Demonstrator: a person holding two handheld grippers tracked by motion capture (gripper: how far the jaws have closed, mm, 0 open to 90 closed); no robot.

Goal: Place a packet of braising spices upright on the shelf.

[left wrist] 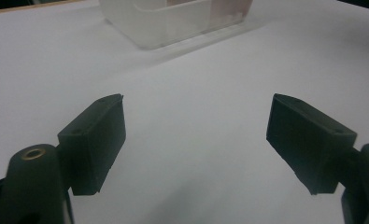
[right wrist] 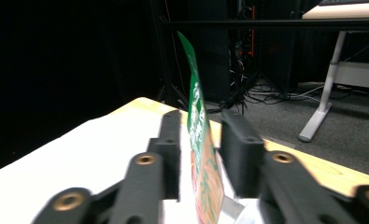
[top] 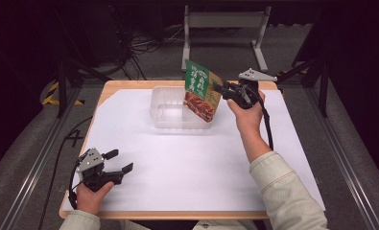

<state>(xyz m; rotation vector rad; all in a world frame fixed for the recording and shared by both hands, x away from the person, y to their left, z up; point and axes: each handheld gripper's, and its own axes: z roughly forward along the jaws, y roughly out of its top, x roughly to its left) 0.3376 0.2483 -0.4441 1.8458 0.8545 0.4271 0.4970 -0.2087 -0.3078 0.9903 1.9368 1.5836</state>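
Note:
A green and orange food packet (top: 201, 91) stands tilted over the right end of a clear plastic container (top: 160, 108); its lower end reaches inside. My right gripper (top: 218, 87) points left at the packet's right edge. In the right gripper view the packet (right wrist: 205, 177) sits edge-on between the jaws of the right gripper (right wrist: 201, 123), with a gap to the right jaw, so the pads do not press it. My left gripper (top: 120, 161) rests open near the table's front left. The left gripper (left wrist: 196, 126) holds nothing and faces the container (left wrist: 173, 23).
A white sheet (top: 187, 163) covers the wooden table (top: 129, 85). Behind the table stands a grey metal frame (top: 225, 21), with cables (top: 144, 45) on the floor. Metal rails (top: 33, 163) run along both sides of the table.

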